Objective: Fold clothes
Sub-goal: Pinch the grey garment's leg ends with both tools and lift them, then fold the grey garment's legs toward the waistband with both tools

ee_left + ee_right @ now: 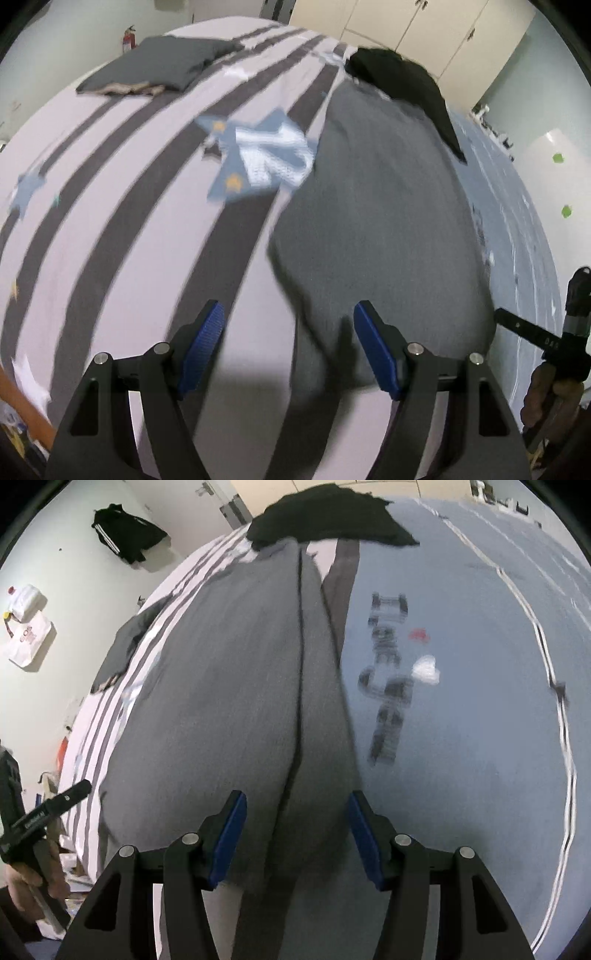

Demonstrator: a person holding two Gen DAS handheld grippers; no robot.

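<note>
Presently listed: one grey garment, laid flat lengthwise on the striped bedspread, a dark seam running down its middle in the right wrist view. Black garment, bunched, overlapping its far end. Folded grey item, far corner of bed, well apart. Light blue cover with printed lettering, beside the grey garment. Left gripper: jaws wide, nothing between them, above the garment's near edge. Right gripper: jaws wide, holding nothing, over the garment's near end.
</note>
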